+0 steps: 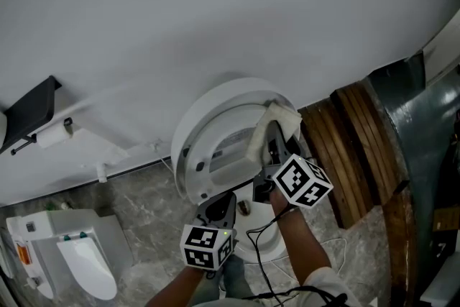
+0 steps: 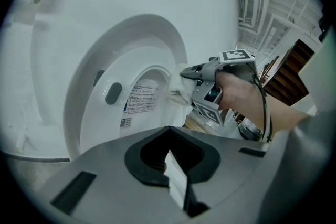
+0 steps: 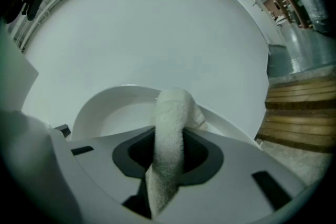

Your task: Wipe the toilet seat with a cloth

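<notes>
This is a bathroom. 1 white toilet (image 1: 215,147) stands against the far white wall (image 1: 215,11) with its lid raised. A toilet-paper roll (image 1: 54,134) hangs on a holder to the left. The floor (image 1: 144,201) is grey marbled tile, and a 2nd white fixture (image 1: 83,259) sits near left.

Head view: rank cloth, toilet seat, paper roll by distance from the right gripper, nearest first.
1. Cloth: clamped in the right gripper's jaws.
2. Toilet seat: raised, just left of it.
3. Paper roll: far left, on the wall.
</notes>
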Demonstrator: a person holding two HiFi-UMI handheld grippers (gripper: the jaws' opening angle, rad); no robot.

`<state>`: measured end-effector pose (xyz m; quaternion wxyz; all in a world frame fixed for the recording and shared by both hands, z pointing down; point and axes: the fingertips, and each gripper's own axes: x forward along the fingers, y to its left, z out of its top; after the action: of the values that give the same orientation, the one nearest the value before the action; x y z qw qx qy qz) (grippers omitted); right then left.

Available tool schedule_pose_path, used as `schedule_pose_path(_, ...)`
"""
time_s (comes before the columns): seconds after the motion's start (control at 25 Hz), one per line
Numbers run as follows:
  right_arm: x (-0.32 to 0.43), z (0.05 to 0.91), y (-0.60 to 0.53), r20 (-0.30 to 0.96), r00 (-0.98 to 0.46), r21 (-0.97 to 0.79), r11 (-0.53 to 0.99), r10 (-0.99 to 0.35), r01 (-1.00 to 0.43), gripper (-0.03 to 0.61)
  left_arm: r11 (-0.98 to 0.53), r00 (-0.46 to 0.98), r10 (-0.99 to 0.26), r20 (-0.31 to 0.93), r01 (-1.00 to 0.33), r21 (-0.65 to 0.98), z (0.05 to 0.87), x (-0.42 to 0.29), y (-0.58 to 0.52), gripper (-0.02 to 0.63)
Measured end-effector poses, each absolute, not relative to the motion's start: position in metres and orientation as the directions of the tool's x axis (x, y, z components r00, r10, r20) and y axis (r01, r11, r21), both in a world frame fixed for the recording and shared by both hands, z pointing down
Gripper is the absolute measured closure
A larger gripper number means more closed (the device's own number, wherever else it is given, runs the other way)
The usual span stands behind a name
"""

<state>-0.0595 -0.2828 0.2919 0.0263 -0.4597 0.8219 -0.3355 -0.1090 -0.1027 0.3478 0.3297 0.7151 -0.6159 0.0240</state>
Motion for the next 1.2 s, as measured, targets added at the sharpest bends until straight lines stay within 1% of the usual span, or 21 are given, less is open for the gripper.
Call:
schedule_pose_path(0.12, -0.051, 0.295, -0.285, 0.263, -0.556, -0.569, 0.338, -0.789, -0.749, 0.479, -0.016, 0.237, -0.863, 0.447, -0.895, 0.445, 0.353, -0.106, -0.101, 0.617)
schedule_pose_path(0.52, -0.034, 0.312, -0.284, 0.228, -0.55, -0.583, 0.34, -0.803, -0.738, 0.479, -0.015, 0.241, -0.859, 0.452, -0.893, 0.449, 0.371, -0.097, -0.093, 0.617)
schedule_pose_path(0.84, -0.021, 0.329, -0.275, 0.182, -0.557, -0.652, 0.325, -0.81, -0.686, 0.479, -0.015, 0.251, -0.85, 0.464, -0.891, 0.454, 0.393, -0.091, -0.082, 0.617)
schedule_pose_path(1.04, -0.014, 0.337, -0.274, 0.118, -0.559, -0.704, 0.328, -0.821, -0.63, 0.479, -0.014, 0.249, -0.85, 0.464, -0.891, 0.453, 0.405, -0.09, -0.079, 0.617)
schedule_pose_path(1.2, 0.0, 0.351, -0.276, 0.152, -0.534, -0.725, 0.273, -0.832, -0.632, 0.479, -0.012, 0.245, -0.852, 0.463, -0.893, 0.45, 0.413, -0.089, -0.078, 0.617)
